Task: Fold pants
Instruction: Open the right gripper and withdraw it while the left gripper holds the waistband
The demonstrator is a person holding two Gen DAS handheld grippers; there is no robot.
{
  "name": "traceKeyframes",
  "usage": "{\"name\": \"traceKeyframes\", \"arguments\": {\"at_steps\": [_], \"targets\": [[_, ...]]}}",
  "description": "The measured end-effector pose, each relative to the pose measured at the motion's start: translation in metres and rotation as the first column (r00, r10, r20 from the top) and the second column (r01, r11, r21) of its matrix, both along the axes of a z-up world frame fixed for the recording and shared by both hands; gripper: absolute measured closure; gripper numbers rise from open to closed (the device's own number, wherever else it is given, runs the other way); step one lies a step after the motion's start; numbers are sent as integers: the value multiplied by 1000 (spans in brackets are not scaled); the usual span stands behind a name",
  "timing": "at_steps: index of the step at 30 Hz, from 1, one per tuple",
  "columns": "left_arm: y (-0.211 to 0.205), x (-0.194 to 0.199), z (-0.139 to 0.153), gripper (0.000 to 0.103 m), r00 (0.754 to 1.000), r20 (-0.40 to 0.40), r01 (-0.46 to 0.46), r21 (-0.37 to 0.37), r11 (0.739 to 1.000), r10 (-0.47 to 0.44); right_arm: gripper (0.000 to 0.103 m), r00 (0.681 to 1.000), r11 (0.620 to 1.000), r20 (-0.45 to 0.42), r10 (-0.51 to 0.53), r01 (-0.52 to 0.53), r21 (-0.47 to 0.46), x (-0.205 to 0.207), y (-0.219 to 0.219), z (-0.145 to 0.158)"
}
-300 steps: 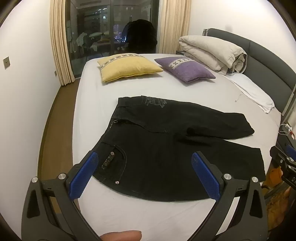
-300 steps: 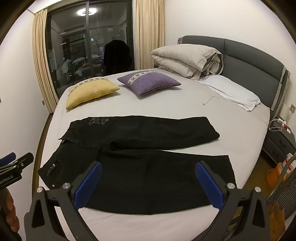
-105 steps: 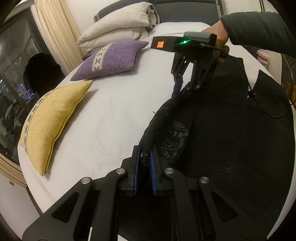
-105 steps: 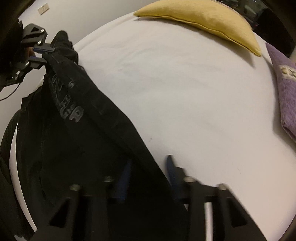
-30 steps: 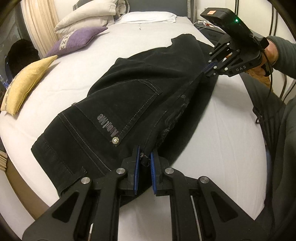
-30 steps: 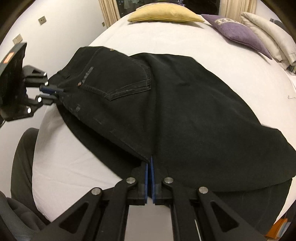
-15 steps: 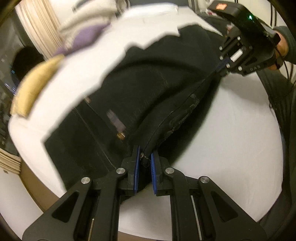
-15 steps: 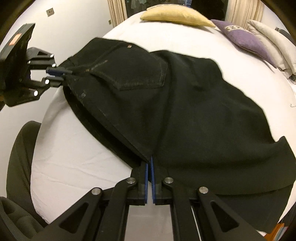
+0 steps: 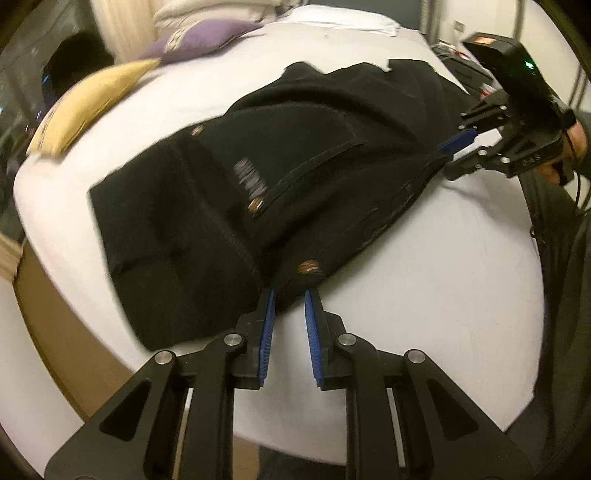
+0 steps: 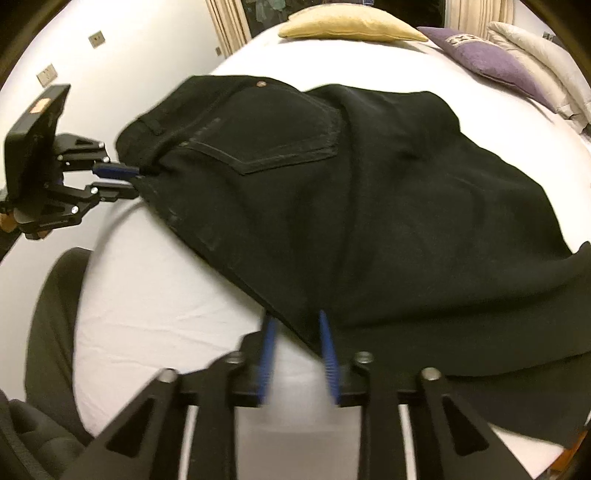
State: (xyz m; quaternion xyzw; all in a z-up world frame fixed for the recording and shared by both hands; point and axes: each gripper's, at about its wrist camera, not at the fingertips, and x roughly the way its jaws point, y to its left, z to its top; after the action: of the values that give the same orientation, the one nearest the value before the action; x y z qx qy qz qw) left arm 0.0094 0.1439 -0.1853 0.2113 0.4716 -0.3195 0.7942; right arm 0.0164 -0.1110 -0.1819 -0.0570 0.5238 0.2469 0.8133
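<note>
Black pants (image 9: pixel 314 147) lie folded lengthways on the white bed (image 9: pixel 424 295), back pocket up. At the waistband's near corner my left gripper (image 9: pixel 290 306) has its jaws opening; the corner sits between the blue pads (image 9: pixel 266 325), which stand apart from it. The right wrist view shows this gripper (image 10: pixel 136 181) at the waist end of the pants (image 10: pixel 369 184). My right gripper (image 10: pixel 295 325) is also opening, and the folded edge lies loose between its blurred fingers (image 10: pixel 327 339). From the left wrist view it (image 9: pixel 445 155) stands at the pants' far edge.
A yellow pillow (image 9: pixel 88 103), a purple pillow (image 9: pixel 199 37) and a folded duvet (image 9: pixel 207 11) lie at the bed's head. The person's dark-clad leg (image 10: pixel 48 295) presses against the near bed edge. Wooden floor (image 9: pixel 55 314) shows beside the bed.
Both grippers' jaws have parted from a tight grip on the pants' folded edge. The pants have settled flatter on the bed, and the left gripper has moved along and slightly down.
</note>
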Motion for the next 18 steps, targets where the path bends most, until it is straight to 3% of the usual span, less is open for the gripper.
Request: {"name": "traceKeyframes", "arguments": {"at_steps": [2,5,9,11,15,17,18], "targets": [[13,-7,6,87,999,-17,-42,-19,999,42,66,1000,1000,8,3,-3,11,-3,-2,7],[19,0,29,87,993,-3,-118,-131,984,118,66,998,996,60,-20,14,87,-7,-12,32],[-11,32,48,87,981,54,-168,-222,961,184,66,987,977,99,-126,106,183,15,-30,54],[-30,49,39,87,981,24,-184,-226,956,195,66,982,966,72,-176,159,204,26,-41,45],[-62,81,-14,87,974,-82,-220,-113,969,212,67,954,944,-89,-285,296,144,28,-59,-6],[-57,81,-22,87,972,-83,-231,-156,960,220,79,951,939,-83,-298,307,154,15,-73,-15],[-54,81,-21,87,969,-91,-243,-161,957,230,80,956,944,-72,-286,294,152,5,-78,-14]]}}
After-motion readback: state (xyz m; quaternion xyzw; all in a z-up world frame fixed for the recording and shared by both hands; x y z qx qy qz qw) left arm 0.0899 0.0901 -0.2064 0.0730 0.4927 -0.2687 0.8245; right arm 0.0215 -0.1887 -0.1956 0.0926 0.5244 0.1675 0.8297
